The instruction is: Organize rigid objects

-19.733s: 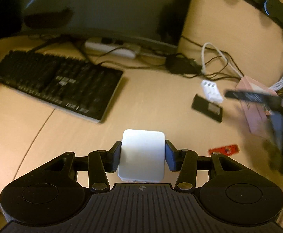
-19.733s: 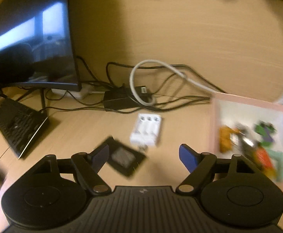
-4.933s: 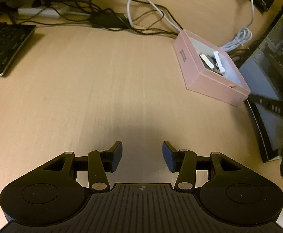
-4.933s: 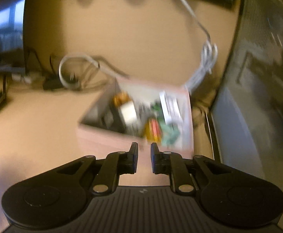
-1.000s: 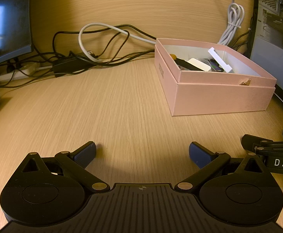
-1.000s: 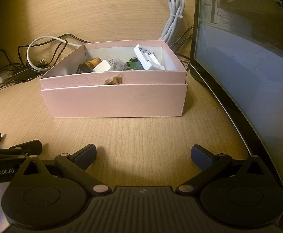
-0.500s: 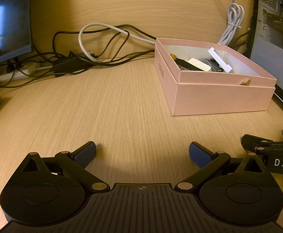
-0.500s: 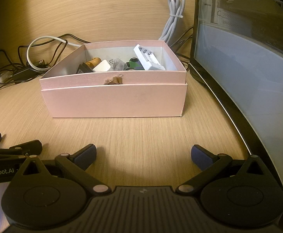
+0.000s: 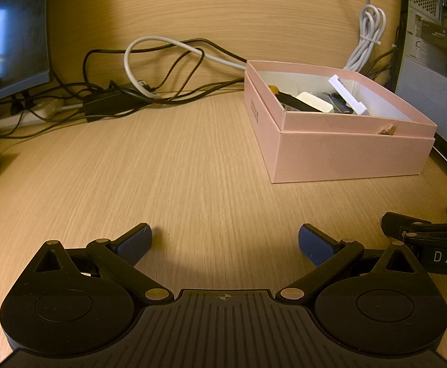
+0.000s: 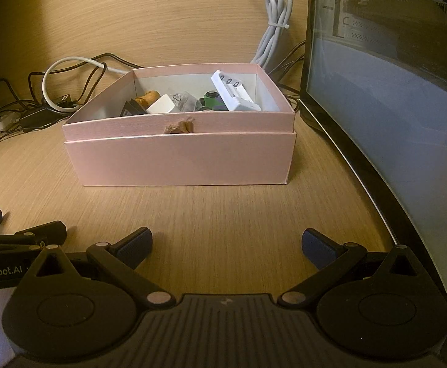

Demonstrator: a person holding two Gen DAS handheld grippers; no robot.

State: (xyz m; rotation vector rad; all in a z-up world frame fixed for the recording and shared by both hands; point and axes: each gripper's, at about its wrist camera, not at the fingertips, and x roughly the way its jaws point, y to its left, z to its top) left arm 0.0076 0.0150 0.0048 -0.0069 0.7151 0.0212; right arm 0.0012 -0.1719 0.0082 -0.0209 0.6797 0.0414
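Observation:
A pink cardboard box (image 9: 346,156) (image 10: 180,162) stands on the wooden desk and holds several small items: a white battery charger (image 10: 232,92) leaning on its far right wall, a white square adapter (image 10: 162,104), a black flat piece (image 10: 131,109) and a green part (image 10: 212,99). My left gripper (image 9: 225,242) rests low on the desk, left of the box, open with nothing between its fingers. My right gripper (image 10: 226,243) sits in front of the box, also open and empty. Each gripper shows at the edge of the other's view.
A tangle of black and white cables (image 9: 162,70) and a power strip (image 9: 21,118) lie at the back by the wall. A monitor (image 9: 8,30) stands at far left. A curved dark screen (image 10: 392,122) rises close on the right, with a coiled white cable (image 10: 277,21) behind the box.
Over the last second nothing has moved. Further back, the left gripper held the white adapter, which now lies in the box, and the right gripper was shut.

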